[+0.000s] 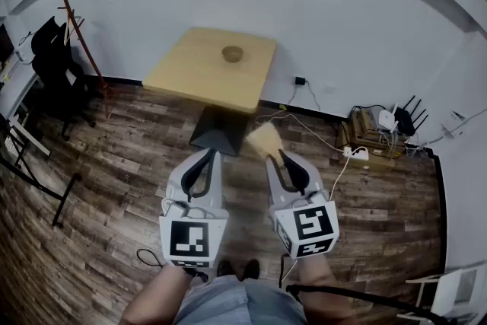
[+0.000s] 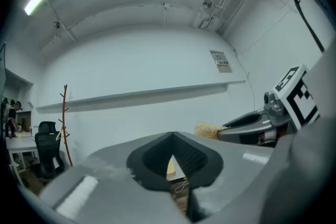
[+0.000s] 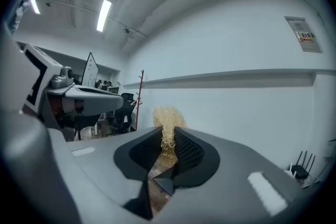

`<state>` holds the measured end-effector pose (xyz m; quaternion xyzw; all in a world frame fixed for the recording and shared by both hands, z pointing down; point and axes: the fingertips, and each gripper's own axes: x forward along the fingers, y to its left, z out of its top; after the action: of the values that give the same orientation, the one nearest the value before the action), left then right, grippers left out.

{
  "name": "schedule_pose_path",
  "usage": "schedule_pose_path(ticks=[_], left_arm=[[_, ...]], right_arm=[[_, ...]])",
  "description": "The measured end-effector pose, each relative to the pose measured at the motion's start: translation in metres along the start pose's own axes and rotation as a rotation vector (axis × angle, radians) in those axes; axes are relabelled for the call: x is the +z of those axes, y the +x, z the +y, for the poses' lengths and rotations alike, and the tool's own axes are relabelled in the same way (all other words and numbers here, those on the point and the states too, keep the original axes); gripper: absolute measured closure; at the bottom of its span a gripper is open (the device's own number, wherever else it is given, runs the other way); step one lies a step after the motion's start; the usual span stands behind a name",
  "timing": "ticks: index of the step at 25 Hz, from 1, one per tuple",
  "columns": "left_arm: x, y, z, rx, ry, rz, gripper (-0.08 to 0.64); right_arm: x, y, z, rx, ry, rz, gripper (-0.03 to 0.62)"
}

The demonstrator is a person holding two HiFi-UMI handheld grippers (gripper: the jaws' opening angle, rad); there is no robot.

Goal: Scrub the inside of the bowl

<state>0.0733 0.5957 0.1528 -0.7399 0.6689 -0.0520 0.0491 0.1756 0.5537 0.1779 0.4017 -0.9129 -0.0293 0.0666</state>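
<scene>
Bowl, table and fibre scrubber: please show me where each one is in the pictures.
bowl (image 1: 232,53): head view, the middle of its hollow.
table (image 1: 199,72): head view, bare wooden top left of the bowl.
scrubber (image 3: 168,119): right gripper view, the fibre tuft above the jaws.

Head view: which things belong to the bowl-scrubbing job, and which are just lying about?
Job: bowl; table under it; straw scrubber held in right tool.
Lying about: office chair; coat stand; routers.

Floor (image 1: 114,164) lies open up to the table (image 1: 190,76) bearing the bowl (image 1: 232,53); chair (image 1: 47,57) left, cables (image 1: 316,135) right.
</scene>
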Motion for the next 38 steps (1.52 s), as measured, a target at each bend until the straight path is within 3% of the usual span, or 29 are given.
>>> schedule_pose_path(ticks=[6,9,16,24,31,38], left_arm=[[0.002,0.011,-0.011,-0.005,0.01,-0.004,0.54],[0.002,0.014,-0.018,-0.018,0.051,-0.017,0.54],[-0.003,0.018,-0.024,0.025,0.022,0.001,0.54],[-0.033,0.02,-0.014,0.068,-0.035,0.072,0.54],[-0.062,0.064,0.004,0.03,-0.048,0.11,0.54],[-0.078,0.143,0.055,-0.012,-0.097,0.106,0.54]], right_arm=[[-0.003,-0.003,-0.013,-0.002,0.001,-0.002,0.52],[-0.007,-0.007,-0.02,0.0,0.0,0.003,0.52],[-0.009,-0.011,-0.04,0.022,0.026,-0.005,0.518],[-0.035,-0.001,-0.052,0.019,0.044,0.037,0.518],[-0.058,0.044,-0.066,0.014,0.069,0.092,0.518],[-0.057,0.151,-0.071,0.044,0.091,0.101,0.518]])
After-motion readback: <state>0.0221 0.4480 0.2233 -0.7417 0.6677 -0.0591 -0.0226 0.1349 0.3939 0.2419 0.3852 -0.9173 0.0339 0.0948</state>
